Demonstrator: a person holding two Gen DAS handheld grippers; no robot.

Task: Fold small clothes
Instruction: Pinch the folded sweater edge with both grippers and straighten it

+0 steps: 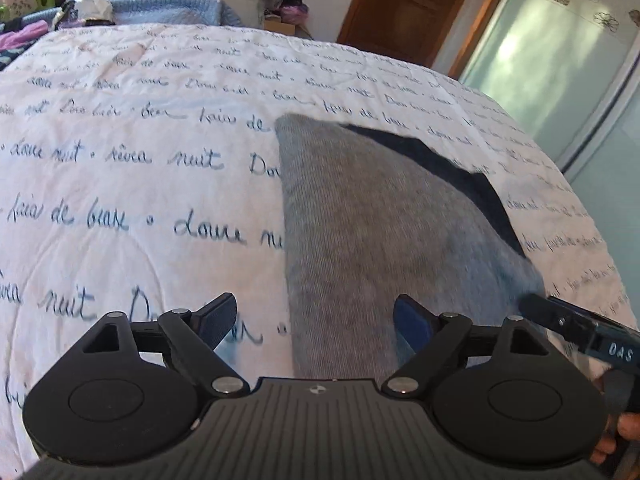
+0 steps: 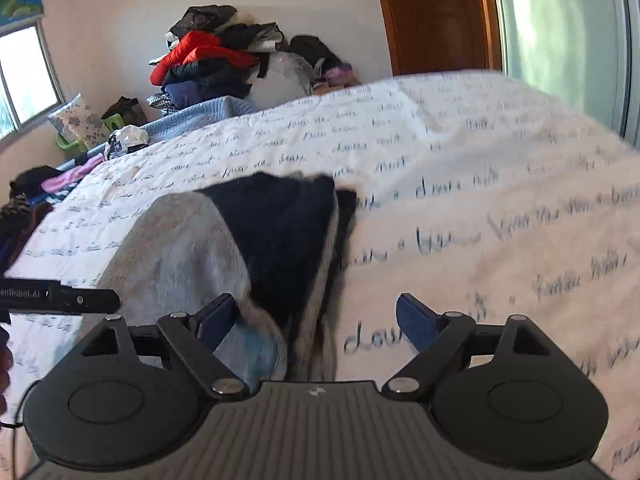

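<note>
A small grey garment with a dark navy part lies on the white bedspread with blue script. My left gripper is open just above its near edge; the cloth lies between the fingers. My right gripper shows at the right of the left wrist view, at the garment's right corner. In the right wrist view the grey garment and its navy part lie at centre-left, and my right gripper is open over the near edge. The left gripper's tip enters from the left.
A pile of clothes and bags stands beyond the bed's far end, with a blue blanket at the headboard side. More clothes lie at the bed's far left corner. A wooden door and frosted glass panel are at right.
</note>
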